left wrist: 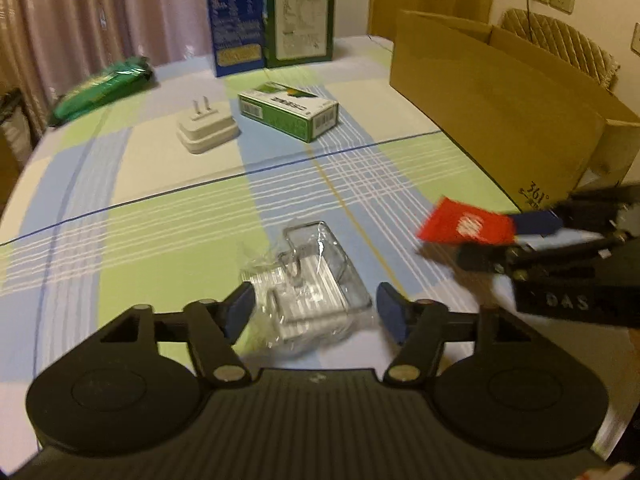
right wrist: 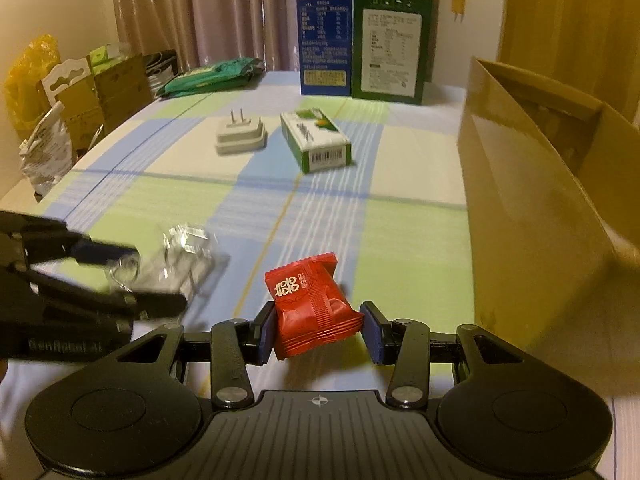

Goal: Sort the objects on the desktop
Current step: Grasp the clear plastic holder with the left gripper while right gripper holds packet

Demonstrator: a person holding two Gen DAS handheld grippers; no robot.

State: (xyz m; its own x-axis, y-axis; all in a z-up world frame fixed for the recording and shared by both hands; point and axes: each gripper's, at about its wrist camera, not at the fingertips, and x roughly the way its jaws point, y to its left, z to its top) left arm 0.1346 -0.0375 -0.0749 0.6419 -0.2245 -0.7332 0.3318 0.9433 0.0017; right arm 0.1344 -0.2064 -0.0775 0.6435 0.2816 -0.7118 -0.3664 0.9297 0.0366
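Observation:
My left gripper is shut on a clear plastic package, with a blue pad against each side of it, low over the checked tablecloth. In the right wrist view the same gripper and package show blurred at the left. My right gripper is shut on a red snack packet, which sticks out forward between the pads. From the left wrist view that gripper and the red packet are at the right, in front of an open cardboard box.
A white plug adapter and a small green-and-white box lie mid-table. At the back are a green packet, a tall blue carton and a green carton. The cardboard box fills the right side. Bags and cartons crowd the left beyond the table.

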